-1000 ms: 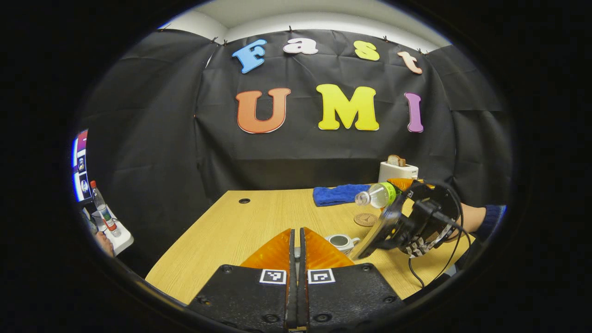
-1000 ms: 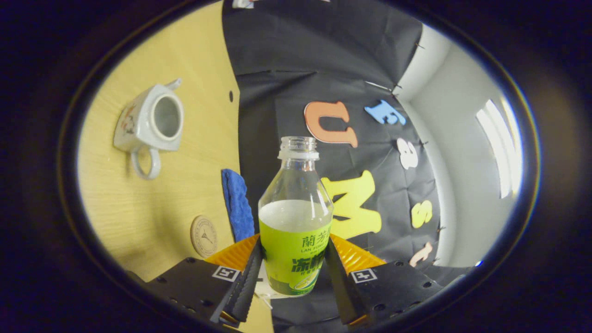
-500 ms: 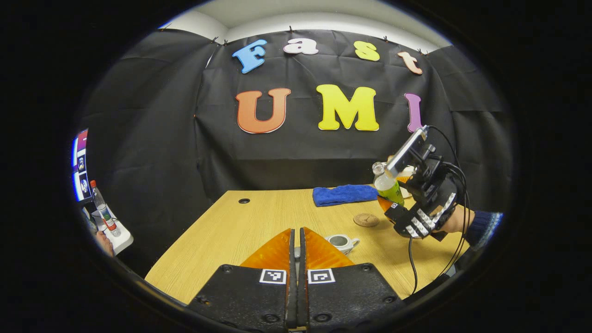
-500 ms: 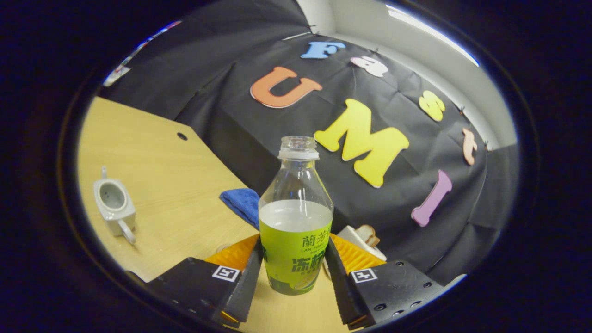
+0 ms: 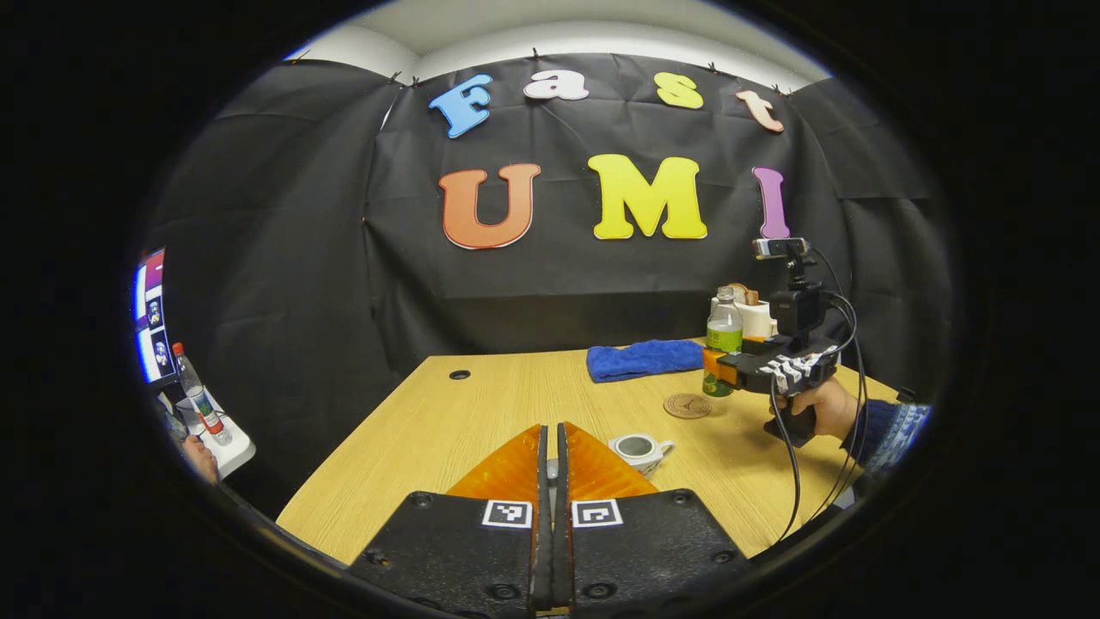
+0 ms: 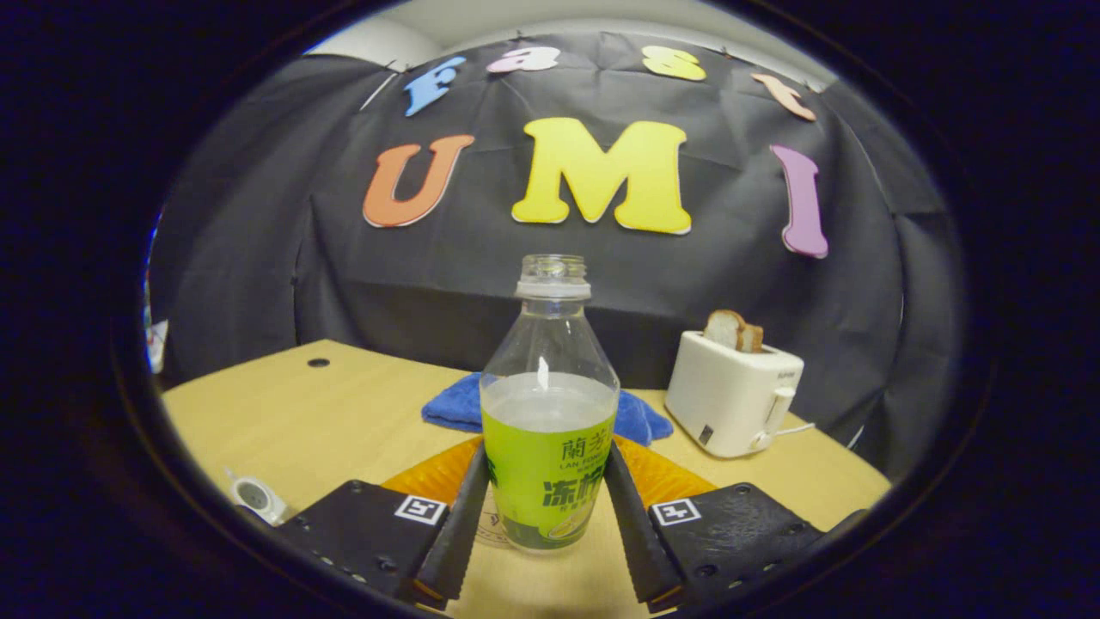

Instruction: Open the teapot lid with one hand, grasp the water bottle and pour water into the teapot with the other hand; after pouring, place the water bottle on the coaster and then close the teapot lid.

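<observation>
Table (image 5: 481, 404) held everything. Toaster (image 6: 730, 395) stood far right, blue towel (image 5: 640, 359) left of it. My right gripper (image 6: 541, 516) pinched the bottle (image 6: 548, 413) upright, just right of the coaster (image 5: 687, 405). Teapot (image 5: 640, 450) sat near centre, uncovered. My left gripper (image 5: 554, 456) hung near, fingers pressed together; anything between them I couldn't tell.

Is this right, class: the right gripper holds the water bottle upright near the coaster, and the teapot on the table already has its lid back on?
Not quite. The right gripper does hold the water bottle upright near the coaster, but the teapot has no lid on. The left gripper view shows its open mouth.
</observation>
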Demonstrator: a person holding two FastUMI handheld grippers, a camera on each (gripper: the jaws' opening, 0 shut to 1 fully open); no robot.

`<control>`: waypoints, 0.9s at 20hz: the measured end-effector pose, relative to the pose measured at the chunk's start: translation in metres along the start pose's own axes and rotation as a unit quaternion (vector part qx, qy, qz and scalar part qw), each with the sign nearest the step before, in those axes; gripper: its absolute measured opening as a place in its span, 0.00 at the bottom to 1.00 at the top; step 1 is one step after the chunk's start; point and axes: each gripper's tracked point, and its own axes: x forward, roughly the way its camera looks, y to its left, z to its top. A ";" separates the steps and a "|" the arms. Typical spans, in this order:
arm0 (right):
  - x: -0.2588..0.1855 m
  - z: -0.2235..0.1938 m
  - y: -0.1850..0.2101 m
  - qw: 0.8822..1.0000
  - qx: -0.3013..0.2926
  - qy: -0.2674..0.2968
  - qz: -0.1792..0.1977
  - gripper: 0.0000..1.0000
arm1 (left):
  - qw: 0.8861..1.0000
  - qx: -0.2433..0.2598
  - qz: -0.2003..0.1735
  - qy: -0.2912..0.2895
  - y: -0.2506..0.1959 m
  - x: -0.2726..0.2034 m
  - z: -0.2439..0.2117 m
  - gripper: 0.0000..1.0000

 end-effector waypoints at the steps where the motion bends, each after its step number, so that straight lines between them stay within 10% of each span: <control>1: 0.003 -0.001 0.003 1.000 0.016 -0.001 0.001 0.72 | 1.000 0.002 0.000 0.001 -0.001 0.001 0.000 0.03; 18: 0.028 -0.018 0.025 1.000 -0.011 0.010 0.002 0.75 | 1.000 0.004 0.005 0.012 0.005 0.005 -0.008 0.03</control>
